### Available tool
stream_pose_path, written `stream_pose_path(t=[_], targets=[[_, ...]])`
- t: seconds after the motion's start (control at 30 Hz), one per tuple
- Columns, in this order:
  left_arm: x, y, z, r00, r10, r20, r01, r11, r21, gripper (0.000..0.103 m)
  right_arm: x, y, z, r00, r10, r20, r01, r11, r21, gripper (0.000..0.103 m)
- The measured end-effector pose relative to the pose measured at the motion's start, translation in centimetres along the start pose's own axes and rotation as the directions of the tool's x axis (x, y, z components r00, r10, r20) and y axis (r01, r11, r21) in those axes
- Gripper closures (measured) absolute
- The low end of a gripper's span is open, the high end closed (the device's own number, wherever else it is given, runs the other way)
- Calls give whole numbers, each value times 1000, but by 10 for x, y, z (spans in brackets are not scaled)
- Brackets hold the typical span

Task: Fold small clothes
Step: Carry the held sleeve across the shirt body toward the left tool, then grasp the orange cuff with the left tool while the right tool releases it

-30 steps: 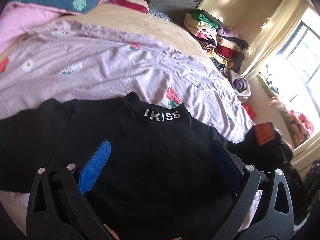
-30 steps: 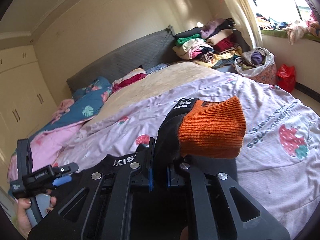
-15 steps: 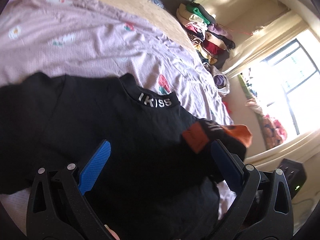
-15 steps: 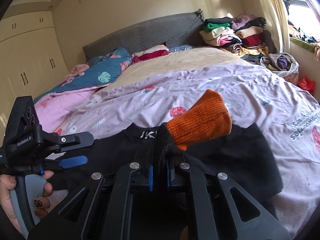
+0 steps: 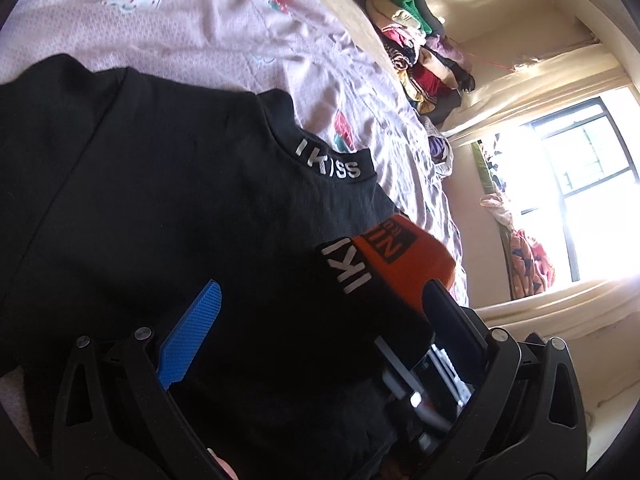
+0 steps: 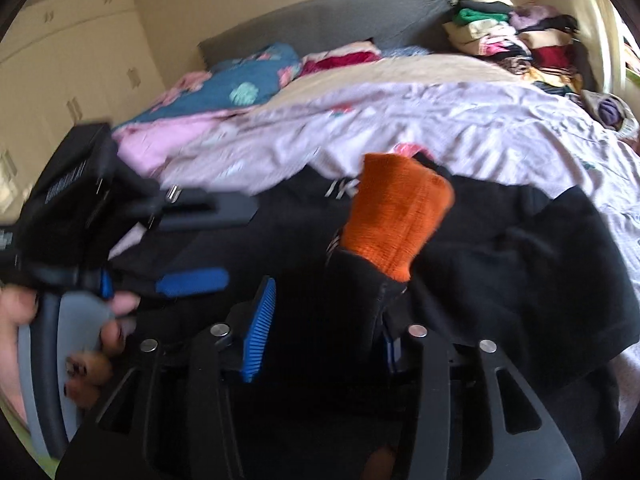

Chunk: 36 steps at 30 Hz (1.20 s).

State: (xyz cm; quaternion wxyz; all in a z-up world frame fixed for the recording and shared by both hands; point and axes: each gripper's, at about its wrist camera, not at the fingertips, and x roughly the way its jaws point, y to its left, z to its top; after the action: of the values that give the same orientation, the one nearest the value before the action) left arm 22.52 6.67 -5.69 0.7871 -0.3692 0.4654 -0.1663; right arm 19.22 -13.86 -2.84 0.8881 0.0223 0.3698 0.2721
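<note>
A black top [image 5: 168, 216] with "IK/SS" lettered in white on its collar lies spread across a lilac bedspread [image 5: 224, 36], filling the centre and left of the left wrist view. One sleeve, ending in an orange knit cuff [image 6: 394, 216], is folded in over the body of the garment and shows at centre in the right wrist view and at centre right in the left wrist view. The right gripper [image 6: 324, 324], at the bottom centre of its own view, is opening its 2 jaws: they stand partly apart, the black sleeve fabric rising between them toward the cuff, lying against the right-hand jaw and clear of the ribbed blue pad of the left-hand one. The left gripper [image 5: 320, 320], at the bottom of its own view, has its 2 jaws spread wide over the black fabric, gripping nothing; whether the pads touch the cloth cannot be told. In the right wrist view the same tool appears blurred at the left edge, held by a hand [image 6: 24, 340] with dark-painted nails. A heap of folded clothes [image 5: 420, 52] sits at the upper right of the left wrist view, beside a bright window [image 5: 568, 184].
</note>
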Motion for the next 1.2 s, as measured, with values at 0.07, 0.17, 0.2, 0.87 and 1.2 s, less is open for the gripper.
stream_pose_path(t=[0.07,0.17,0.2,0.87,1.2], targets=[[3,1,-2,1000,-1,-15,1,1000,-4,9,-3,2,-5,1000,27,-7,-27,1000,-13,50],[4,4,-4,1000,-14,-26,14,1000,-18,9,-8,12,-12,998,56,-16,-57,997,-57,46],[3,5,-5,999,-19,-25,19,1000,-21,10,-8,15,-12,998,56,-20,-57,995,-77,45],[15,-8,-18,973,229,-10,-225,963,151,53,-53,-37,-13,994,37,98,-47,993,109,36],[-17,-51,-7,975,186,125,-214,938,272,97,-78,-71,-7,973,-65,220,11,971,238,37]])
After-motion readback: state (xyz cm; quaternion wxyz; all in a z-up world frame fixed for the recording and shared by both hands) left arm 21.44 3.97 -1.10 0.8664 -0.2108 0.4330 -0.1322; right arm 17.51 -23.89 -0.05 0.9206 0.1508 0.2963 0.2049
